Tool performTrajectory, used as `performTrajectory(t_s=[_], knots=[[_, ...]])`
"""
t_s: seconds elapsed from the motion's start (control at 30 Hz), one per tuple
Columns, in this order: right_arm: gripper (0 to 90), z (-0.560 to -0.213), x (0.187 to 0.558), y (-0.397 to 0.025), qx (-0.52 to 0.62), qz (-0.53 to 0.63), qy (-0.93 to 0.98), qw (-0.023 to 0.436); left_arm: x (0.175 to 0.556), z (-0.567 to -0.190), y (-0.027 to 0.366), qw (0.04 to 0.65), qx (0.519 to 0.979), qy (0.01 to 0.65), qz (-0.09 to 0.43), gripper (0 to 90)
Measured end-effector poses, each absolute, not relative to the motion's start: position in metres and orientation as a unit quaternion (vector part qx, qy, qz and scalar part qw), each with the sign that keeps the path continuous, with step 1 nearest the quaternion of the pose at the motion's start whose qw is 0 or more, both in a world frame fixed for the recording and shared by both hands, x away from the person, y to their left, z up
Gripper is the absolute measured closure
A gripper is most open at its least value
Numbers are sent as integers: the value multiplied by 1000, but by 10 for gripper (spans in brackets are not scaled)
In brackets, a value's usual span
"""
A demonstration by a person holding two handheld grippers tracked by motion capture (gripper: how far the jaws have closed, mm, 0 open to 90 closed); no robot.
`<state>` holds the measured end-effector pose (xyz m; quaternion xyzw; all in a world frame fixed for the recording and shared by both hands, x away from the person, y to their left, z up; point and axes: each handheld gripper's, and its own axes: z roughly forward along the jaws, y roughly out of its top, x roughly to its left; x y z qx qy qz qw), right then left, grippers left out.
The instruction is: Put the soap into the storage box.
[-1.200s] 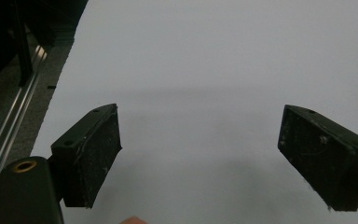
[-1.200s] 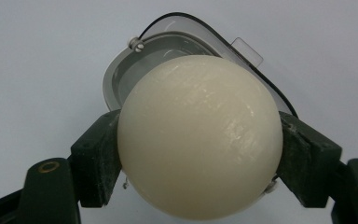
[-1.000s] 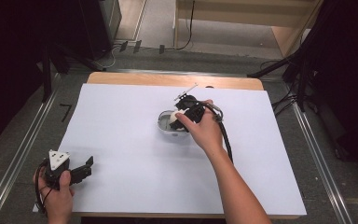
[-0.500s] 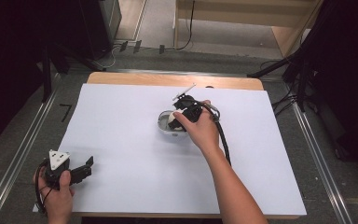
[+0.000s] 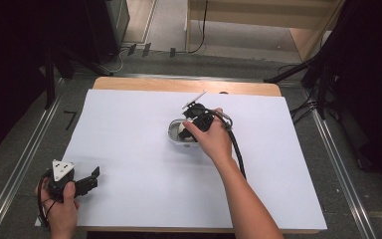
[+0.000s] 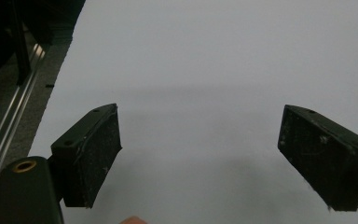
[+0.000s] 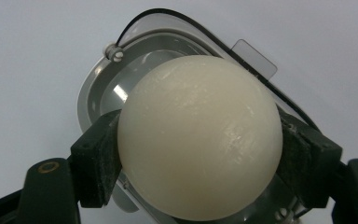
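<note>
Right gripper: fingers clamp a cream ball over a clear container; release apparently remains. Left gripper: fingers wide apart, empty, above the table.

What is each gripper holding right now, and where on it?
The right gripper is shut on a cream ball, its jaws pressing the ball's opposite sides, above a clear container. The left gripper is open and holds nothing.

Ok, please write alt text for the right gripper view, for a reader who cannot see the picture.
A cream-white ball is clamped between the two black jaws of the right gripper, directly over a grey container with a clear rim. The container sits on a white table.
</note>
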<state>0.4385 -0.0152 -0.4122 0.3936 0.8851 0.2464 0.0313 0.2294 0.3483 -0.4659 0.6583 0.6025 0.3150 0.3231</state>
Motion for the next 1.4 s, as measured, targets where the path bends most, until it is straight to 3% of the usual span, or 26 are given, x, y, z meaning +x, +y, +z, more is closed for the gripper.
performTrajectory(t_s=[0.63, 1.4], knots=[[191, -409, 436, -22, 399, 254, 881, 30, 230, -466, 349, 322, 659, 603, 314, 141], [152, -399, 407, -49, 405, 272, 872, 41, 230, -466, 349, 324, 658, 603, 314, 141]])
